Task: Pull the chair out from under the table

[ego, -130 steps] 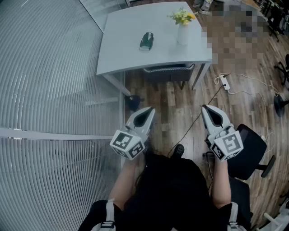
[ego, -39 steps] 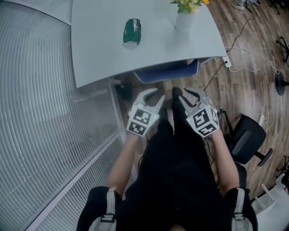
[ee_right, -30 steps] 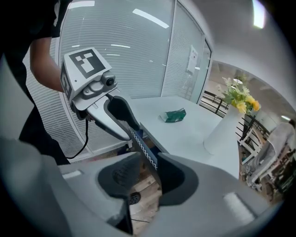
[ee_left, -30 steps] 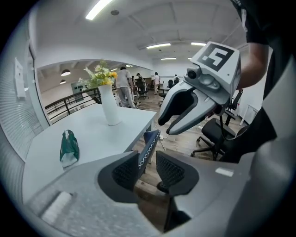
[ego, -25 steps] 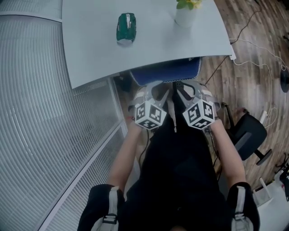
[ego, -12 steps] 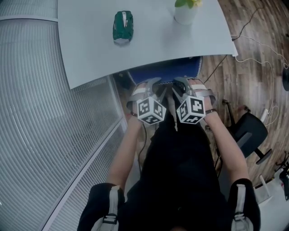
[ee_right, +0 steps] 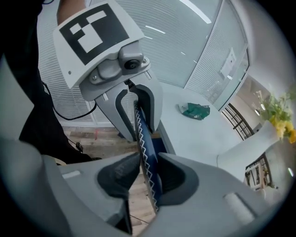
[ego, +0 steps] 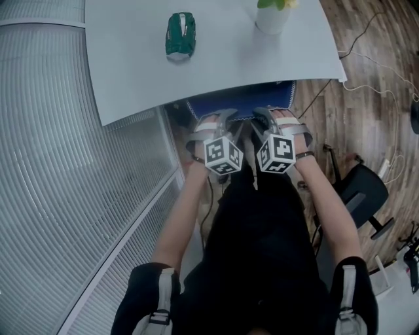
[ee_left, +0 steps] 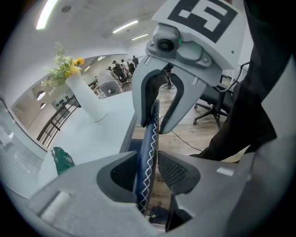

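Note:
The chair's dark blue back [ego: 243, 105], edged with white zigzag stitching, sticks out from under the pale table [ego: 222, 72]. Both grippers sit side by side on its top edge, pointing steeply down. My left gripper [ego: 219, 119] straddles the back [ee_left: 150, 139], which runs between its jaws [ee_left: 148, 170] with a gap at the right pad [ee_left: 178, 171]. My right gripper [ego: 267, 119] also has the back [ee_right: 144, 139] between its jaws [ee_right: 147, 175]; they are opening, with a gap at the left pad [ee_right: 118, 173]. Each gripper view shows the other gripper further along the back.
On the table lie a green packet [ego: 180, 36] and a white vase of flowers [ego: 273, 16]. A ribbed glass partition [ego: 59, 170] runs along the left. A black office chair [ego: 359, 196] stands at the right, with cables [ego: 366, 65] on the wooden floor.
Both grippers have come down and forward onto the chair back's top edge, rolling as they went. Their jaws now straddle it.

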Demonstrator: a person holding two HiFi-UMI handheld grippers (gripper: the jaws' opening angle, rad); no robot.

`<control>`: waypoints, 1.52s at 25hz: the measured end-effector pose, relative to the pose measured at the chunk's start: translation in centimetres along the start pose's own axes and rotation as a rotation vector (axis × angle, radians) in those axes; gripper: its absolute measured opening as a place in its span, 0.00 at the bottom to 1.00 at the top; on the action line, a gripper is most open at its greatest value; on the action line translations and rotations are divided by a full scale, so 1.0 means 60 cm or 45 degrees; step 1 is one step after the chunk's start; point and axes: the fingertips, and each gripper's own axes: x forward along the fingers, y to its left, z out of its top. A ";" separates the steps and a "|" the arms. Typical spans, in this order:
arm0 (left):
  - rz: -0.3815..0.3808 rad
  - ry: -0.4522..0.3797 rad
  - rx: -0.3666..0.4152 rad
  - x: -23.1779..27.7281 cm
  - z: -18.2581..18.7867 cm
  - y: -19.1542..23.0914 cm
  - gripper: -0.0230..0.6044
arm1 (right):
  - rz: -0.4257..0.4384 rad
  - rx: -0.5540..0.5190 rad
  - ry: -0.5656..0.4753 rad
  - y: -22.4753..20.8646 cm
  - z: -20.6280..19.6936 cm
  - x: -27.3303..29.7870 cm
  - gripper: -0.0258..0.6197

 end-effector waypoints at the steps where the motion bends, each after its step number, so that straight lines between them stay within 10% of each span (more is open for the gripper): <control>1: 0.010 0.001 0.029 0.001 -0.002 -0.002 0.27 | 0.001 0.006 -0.002 0.001 0.000 0.000 0.21; 12: 0.039 -0.002 0.063 -0.002 -0.004 -0.021 0.24 | -0.023 0.045 0.003 0.017 -0.004 0.001 0.20; 38: -0.244 0.050 -0.053 -0.043 -0.048 -0.193 0.19 | 0.159 0.121 0.181 0.203 -0.015 -0.007 0.19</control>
